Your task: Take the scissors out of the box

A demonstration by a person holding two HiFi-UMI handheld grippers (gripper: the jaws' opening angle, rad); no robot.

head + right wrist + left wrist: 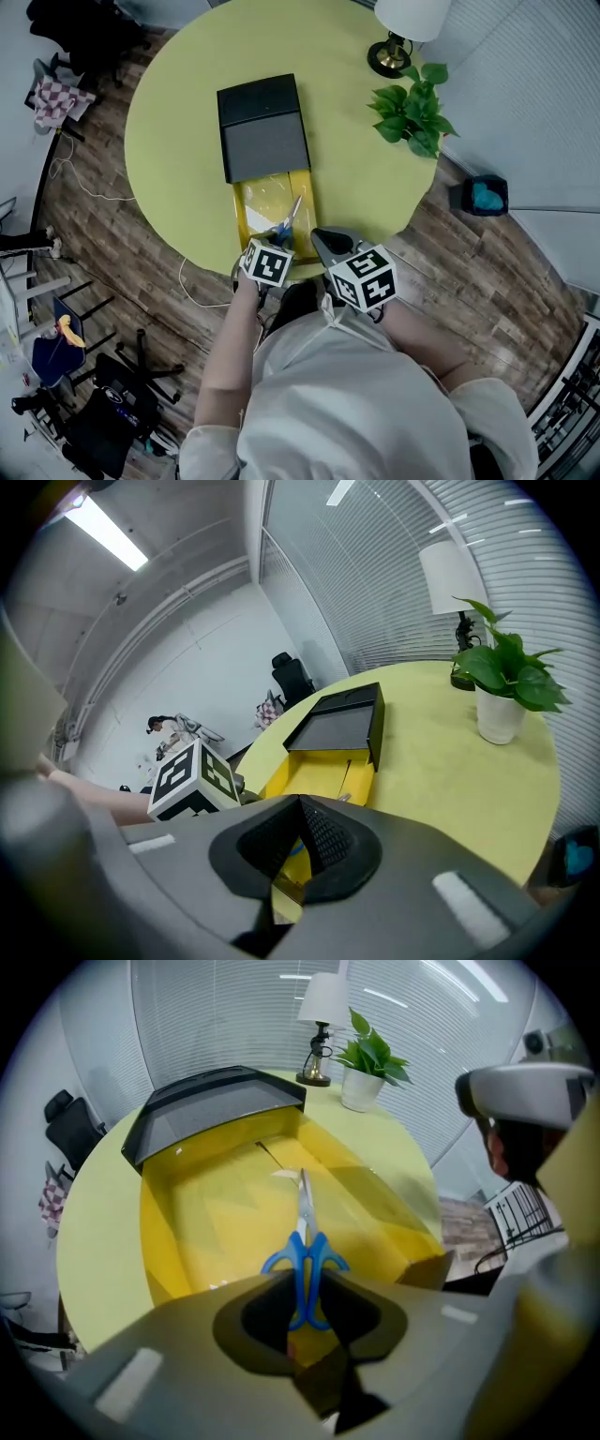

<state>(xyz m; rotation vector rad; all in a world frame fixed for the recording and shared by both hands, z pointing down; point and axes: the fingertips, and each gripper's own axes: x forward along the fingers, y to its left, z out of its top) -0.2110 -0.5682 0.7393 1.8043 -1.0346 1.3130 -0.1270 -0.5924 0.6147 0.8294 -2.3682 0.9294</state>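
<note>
Scissors (305, 1241) lie in the open yellow box (240, 214). The left gripper (307, 1309) fingers seem closed on the blue handles, so lifting remains. The right gripper (286, 855) fingers are narrow and empty.

The blue-handled metal scissors (302, 1241) have smooth plastic grips and bright, polished blades. The open yellow box (197, 1222) is glossy inside and catches glare. At its twelve o'clock, the dark grey flat lid (262, 127) looks matt. The round yellow-green tabletop (178, 112) is smooth and matt, and the plank floor (94, 225) is grained wood. The right gripper (298, 810) has a matt grey plastic shell and a dark, mesh-textured pad (328, 841). At the table's two o'clock, the green potted plant (412, 117) has waxy leaves.
</note>
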